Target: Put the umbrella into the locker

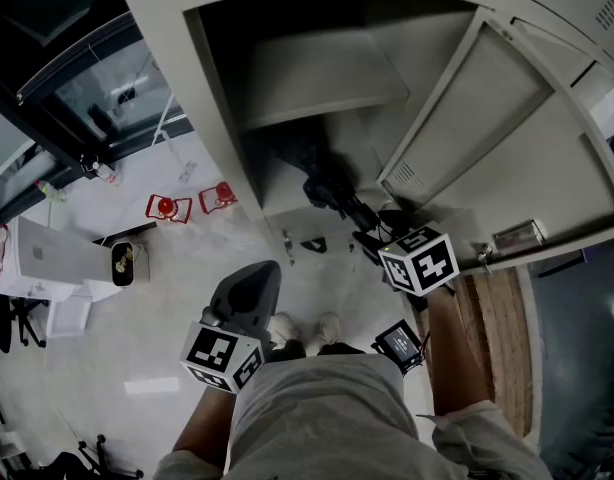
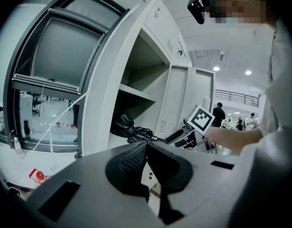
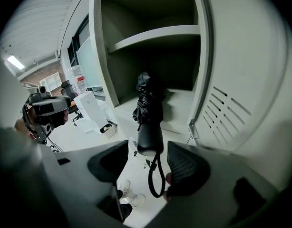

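Right gripper (image 3: pixel 150 151), foreground of the right gripper view: jaws spread wide, closed on nothing. The umbrella (image 3: pixel 147 109) stands between them by its handle (image 3: pixel 150 137), with a gap showing on either side. Its folded black canopy lies in the lower compartment of the locker (image 1: pixel 217 88), beneath the shelf (image 3: pixel 155 34). The handle appears to project past the front edge, and the wrist strap (image 3: pixel 155 179) hangs in a loop near the right-hand jaw.

Left gripper (image 2: pixel 146 148): jaws pressed together, empty, held low and well clear of the locker.

The umbrella is largely stowed. What probably remains is to nudge the handle inward until nothing overhangs, then draw straight back so the strap does not catch a jaw.

Obstacles: the open door (image 1: pixel 507 138) stands just right of the right gripper, and the shelf limits room overhead.

Surroundings: two red objects (image 1: pixel 169 208) and a white box (image 1: pixel 47 258) lie on the floor to the left, well apart. The person's shoes (image 1: pixel 287 328) stand below.
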The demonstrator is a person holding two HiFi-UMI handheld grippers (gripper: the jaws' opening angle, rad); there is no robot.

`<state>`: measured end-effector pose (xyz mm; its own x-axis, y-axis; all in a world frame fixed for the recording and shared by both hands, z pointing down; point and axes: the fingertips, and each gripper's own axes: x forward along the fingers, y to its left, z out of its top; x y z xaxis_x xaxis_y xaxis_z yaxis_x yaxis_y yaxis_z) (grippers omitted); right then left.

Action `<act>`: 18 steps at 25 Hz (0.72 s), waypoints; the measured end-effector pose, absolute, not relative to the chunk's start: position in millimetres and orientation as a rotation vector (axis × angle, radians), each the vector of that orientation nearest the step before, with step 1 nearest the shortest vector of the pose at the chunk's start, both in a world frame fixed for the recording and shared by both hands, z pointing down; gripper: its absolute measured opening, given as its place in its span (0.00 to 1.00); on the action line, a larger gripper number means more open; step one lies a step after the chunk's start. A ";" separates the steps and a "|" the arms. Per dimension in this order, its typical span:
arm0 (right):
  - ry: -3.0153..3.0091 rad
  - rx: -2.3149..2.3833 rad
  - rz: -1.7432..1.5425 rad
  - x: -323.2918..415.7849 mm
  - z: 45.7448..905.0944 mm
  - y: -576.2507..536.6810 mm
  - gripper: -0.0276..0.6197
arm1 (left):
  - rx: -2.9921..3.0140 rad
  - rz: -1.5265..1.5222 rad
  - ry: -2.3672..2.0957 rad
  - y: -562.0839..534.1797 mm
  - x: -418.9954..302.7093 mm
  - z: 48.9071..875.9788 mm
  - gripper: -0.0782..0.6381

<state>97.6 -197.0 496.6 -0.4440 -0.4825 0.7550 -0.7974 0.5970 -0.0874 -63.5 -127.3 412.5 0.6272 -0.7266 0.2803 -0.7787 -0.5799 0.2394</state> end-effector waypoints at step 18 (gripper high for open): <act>-2.094 1.031 0.522 101.6 499.7 -196.7 0.33 | 2.521 0.230 -1.193 -124.9 -61.7 413.3 0.13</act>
